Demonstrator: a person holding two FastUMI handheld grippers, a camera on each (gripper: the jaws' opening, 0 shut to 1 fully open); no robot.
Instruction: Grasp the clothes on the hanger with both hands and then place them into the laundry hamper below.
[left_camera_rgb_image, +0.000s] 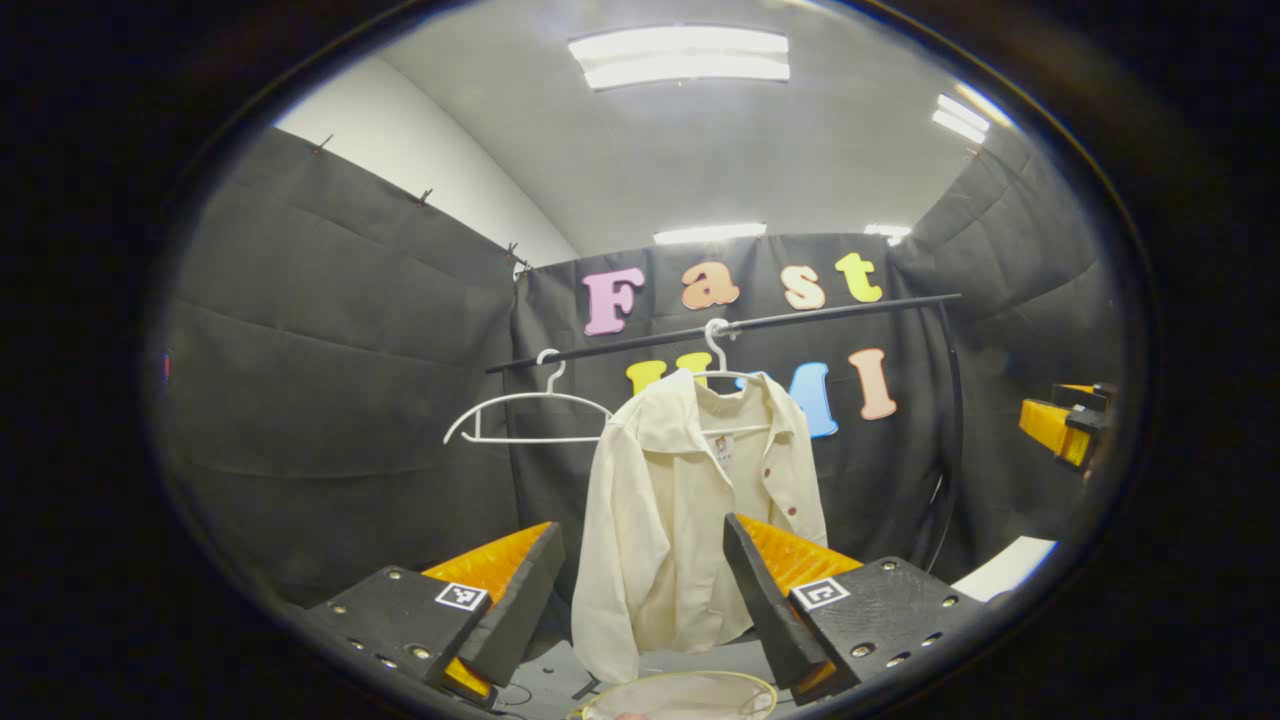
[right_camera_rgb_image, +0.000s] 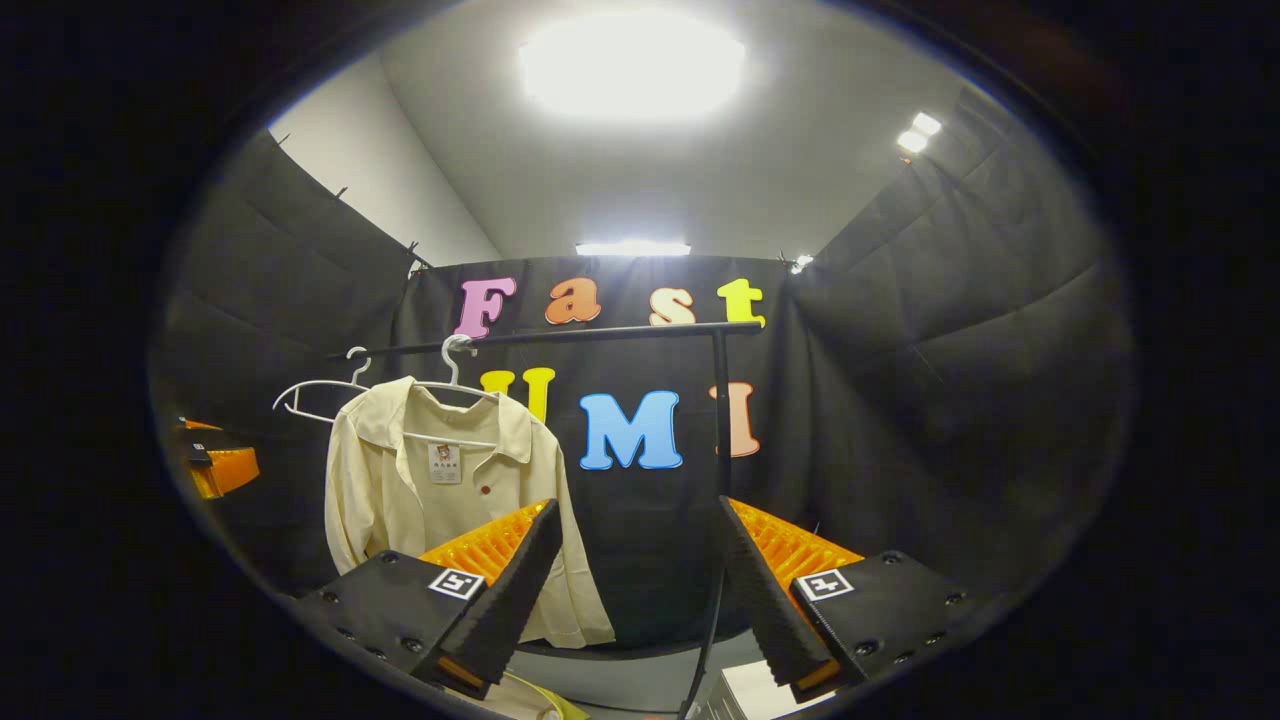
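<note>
A cream shirt (left_camera_rgb_image: 670, 510) with dark red buttons hangs on a white hanger (left_camera_rgb_image: 722, 370) from a black rail (left_camera_rgb_image: 800, 315); the right gripper view has the same shirt (right_camera_rgb_image: 420, 490) at left. My left gripper (left_camera_rgb_image: 645, 590) is open, its fingers apart in front of the shirt's lower half, well short of the cloth. My right gripper (right_camera_rgb_image: 635, 585) is open too, facing the black wall to the right of the shirt. The hamper's pale rim (left_camera_rgb_image: 680, 690) lies below the shirt. The other gripper appears as an orange shape at far right (left_camera_rgb_image: 1065, 425) and at far left (right_camera_rgb_image: 215, 465).
An empty white hanger (left_camera_rgb_image: 525, 410) hangs on the rail left of the shirt. The rack's black upright post (right_camera_rgb_image: 718, 430) stands right of the shirt. A white surface edge (left_camera_rgb_image: 1005, 570) lies at lower right.
</note>
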